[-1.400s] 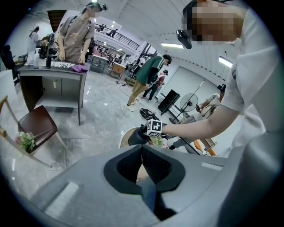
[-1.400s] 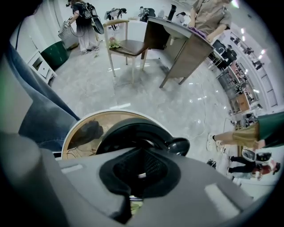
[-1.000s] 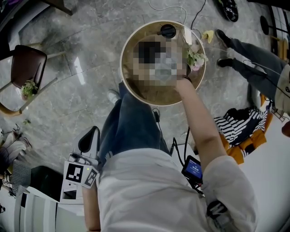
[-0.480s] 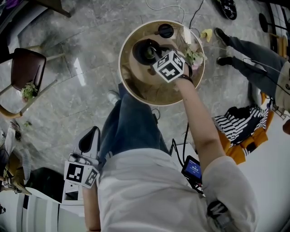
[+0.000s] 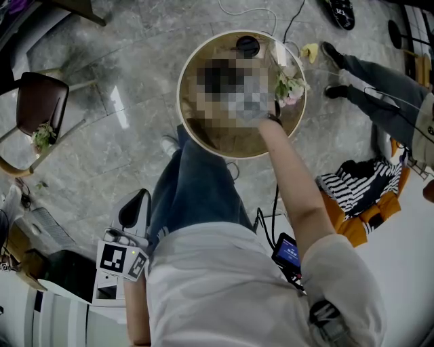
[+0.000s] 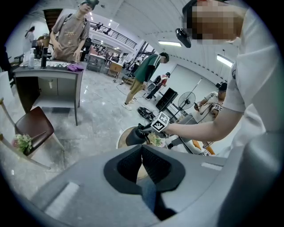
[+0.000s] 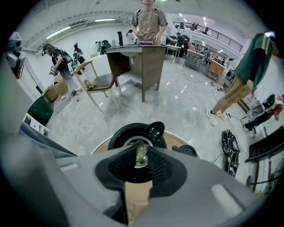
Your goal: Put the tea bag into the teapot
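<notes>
The right gripper (image 7: 141, 148) hangs directly over the teapot (image 7: 123, 136), jaws spread wide, the tea bag (image 7: 141, 154) apparently loose between their tips, just above the teapot's mouth. My worry is that the bag clings to a pad or clips the rim, landing on the bench (image 7: 171, 140) beside the teapot.

Teapot (image 7: 119, 133) mouth is uncovered, straight ahead of my right gripper (image 7: 141, 149). Its jaws stand apart, with the tea bag (image 7: 141, 153) in the gap. The lid (image 5: 249, 46) lies on the round worktop (image 5: 217, 141) near the far rim, beside the pot. Flowers (image 5: 291, 87) crowd the right rim. I see bare worktop on the near side. The floor to the left is open as far as the chair (image 5: 41, 101). A cable (image 5: 252, 11) trails beyond the far rim.
</notes>
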